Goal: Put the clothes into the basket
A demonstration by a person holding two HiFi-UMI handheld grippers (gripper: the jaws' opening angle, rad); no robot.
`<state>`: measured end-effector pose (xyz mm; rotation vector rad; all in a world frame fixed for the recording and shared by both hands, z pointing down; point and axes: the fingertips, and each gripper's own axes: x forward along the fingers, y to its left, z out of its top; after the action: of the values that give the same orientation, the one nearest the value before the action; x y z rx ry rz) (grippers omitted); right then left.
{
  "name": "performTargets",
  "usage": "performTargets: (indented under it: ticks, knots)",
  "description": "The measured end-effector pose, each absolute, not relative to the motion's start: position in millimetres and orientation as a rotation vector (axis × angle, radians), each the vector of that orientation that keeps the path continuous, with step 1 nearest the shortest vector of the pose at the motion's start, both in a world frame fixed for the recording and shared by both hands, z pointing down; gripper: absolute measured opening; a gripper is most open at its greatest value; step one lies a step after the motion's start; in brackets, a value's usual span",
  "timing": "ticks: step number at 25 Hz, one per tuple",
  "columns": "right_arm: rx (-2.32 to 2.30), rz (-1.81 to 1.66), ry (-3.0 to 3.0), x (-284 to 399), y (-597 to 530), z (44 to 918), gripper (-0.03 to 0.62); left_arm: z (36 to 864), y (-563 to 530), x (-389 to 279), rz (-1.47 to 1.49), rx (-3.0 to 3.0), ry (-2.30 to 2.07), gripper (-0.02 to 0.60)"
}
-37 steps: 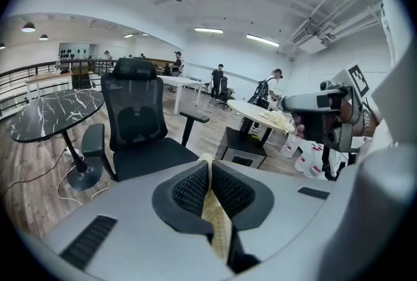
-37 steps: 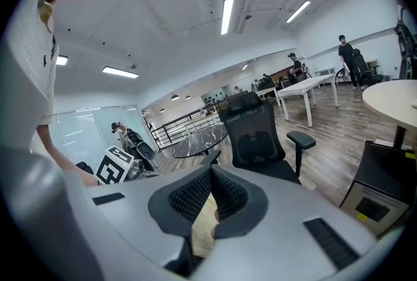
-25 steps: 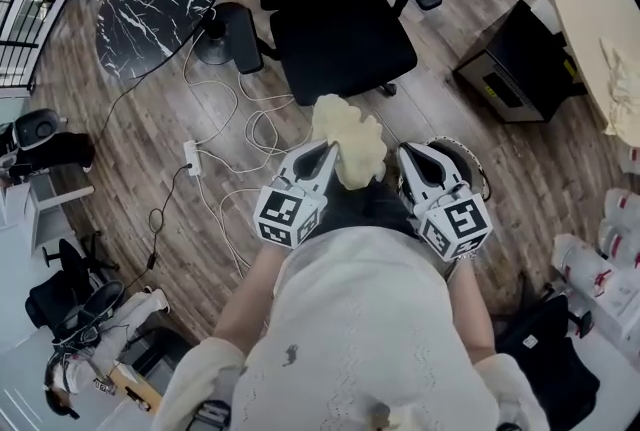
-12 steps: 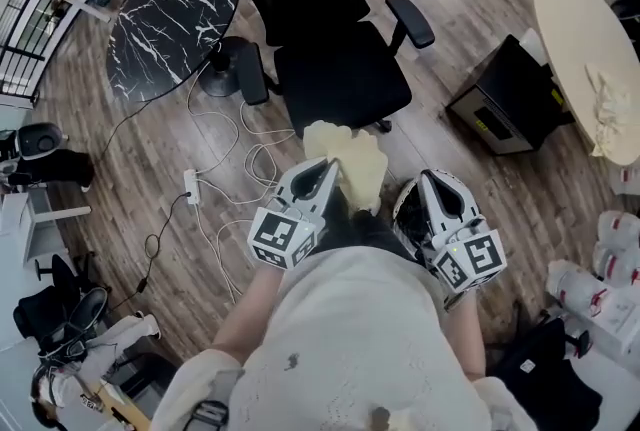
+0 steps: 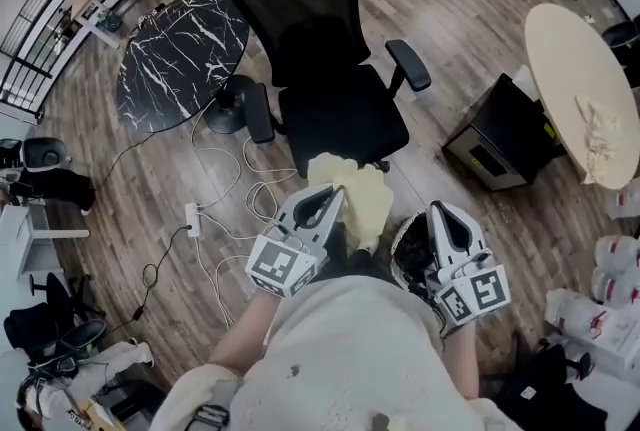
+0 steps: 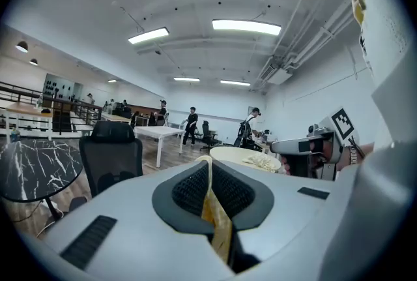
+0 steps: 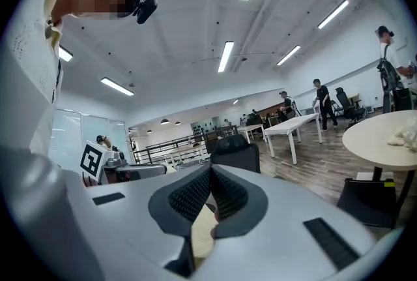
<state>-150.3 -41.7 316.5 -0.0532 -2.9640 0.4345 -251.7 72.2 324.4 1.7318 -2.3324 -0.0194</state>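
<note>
Two grips share the job: the left hand-held gripper [image 5: 333,195] is clamped on the pale yellow cloth [image 5: 360,204] hanging just ahead, while the right hand-held gripper [image 5: 441,213], jaws together, seemingly pinches the mesh basket [image 5: 405,255] beside it, ready to receive the cloth.

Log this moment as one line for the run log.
left gripper: shut on pale yellow garment | right gripper: shut on basket rim | status: garment hanging beside basket, not yet inside
</note>
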Motion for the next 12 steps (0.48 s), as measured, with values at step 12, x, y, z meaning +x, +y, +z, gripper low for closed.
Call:
performTargets:
  ticks: [12]
  knots:
    - [-0.064, 0.352, -3.026, -136, -32, 277, 0.009, 278, 74, -233, -0.061, 1.771, -2.397, 0.031]
